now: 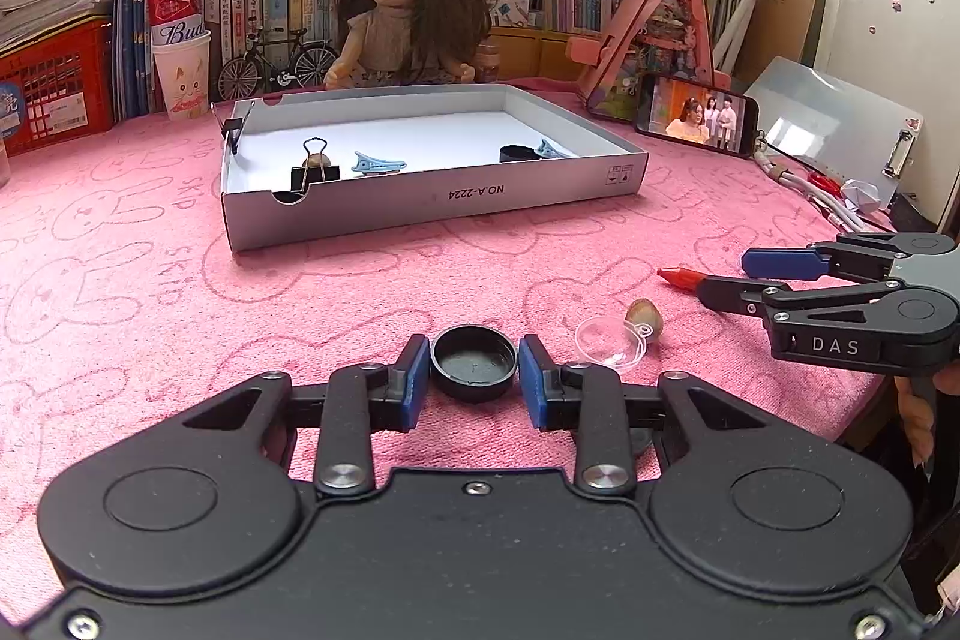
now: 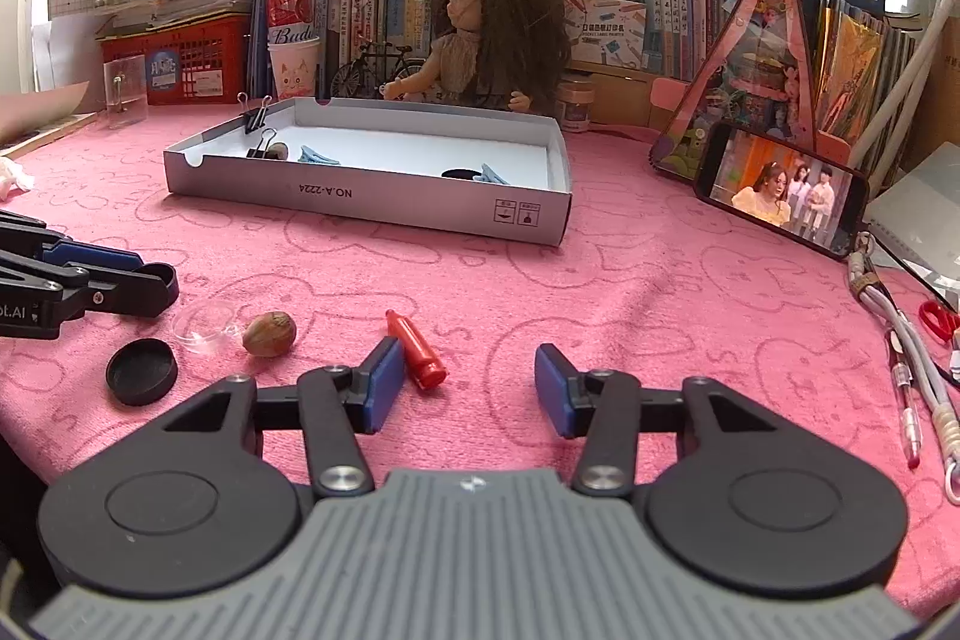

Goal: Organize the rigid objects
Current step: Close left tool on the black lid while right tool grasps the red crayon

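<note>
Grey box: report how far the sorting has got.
Done: a binder clip, two blue clips and a black lid lie in the grey box. In hand: nothing. The left gripper frames a black cap lying on the cloth, and the right gripper is open beside the red cap. Left: those two, the clear dome and the nut.

**A:** What writing is showing?

**B:** The grey cardboard tray (image 1: pixel 432 196) is carrying "NO.A-2224", printed upside down on its near wall. The red can (image 1: pixel 175 7) is showing "Bud" in white script. The pink cloth (image 1: pixel 180 280) is displaying "SKIP" repeatedly beside rabbit outlines.

**A:** Anything on the tools?

**B:** The right gripper (image 1: pixel 702 277) is bearing "DAS" on its side. Book spines are staying too small to read.
</note>
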A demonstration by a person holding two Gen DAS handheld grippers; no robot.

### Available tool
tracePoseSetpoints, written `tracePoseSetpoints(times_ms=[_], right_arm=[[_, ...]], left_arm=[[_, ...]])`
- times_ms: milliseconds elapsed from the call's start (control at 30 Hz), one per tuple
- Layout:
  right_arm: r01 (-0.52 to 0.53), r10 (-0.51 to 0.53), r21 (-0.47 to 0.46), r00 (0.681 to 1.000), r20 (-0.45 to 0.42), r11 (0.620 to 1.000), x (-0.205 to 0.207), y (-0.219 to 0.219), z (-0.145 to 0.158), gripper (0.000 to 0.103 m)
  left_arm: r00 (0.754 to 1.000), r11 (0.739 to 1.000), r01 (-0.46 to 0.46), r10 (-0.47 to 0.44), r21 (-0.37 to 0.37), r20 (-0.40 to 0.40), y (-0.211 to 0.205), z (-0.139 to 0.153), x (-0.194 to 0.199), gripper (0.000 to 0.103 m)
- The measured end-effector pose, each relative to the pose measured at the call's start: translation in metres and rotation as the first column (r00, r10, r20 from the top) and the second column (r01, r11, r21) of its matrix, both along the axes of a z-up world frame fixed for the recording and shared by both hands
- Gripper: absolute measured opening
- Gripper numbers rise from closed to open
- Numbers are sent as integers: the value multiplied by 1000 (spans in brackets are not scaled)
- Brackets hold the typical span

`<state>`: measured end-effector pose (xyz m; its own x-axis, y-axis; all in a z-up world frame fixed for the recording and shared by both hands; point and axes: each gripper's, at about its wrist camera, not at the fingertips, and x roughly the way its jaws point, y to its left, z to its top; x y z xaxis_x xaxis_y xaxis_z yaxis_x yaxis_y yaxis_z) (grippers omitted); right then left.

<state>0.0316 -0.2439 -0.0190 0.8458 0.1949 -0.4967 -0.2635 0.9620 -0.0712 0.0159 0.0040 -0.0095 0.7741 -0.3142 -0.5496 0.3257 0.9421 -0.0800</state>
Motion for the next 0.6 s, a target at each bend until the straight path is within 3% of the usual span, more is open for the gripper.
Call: tracePoseSetpoints(times_ms=[300,600], right_arm=[[76,-76,-11,997,-2,997,7,-8,0,63],[152,-151,11,987,-57,988,28,-16,3,65]], left_arm=[[1000,1000,-1,1,0,-1,0,-1,1,31],[1000,1000,-13,13,-6,-1,1,-1,1,31]])
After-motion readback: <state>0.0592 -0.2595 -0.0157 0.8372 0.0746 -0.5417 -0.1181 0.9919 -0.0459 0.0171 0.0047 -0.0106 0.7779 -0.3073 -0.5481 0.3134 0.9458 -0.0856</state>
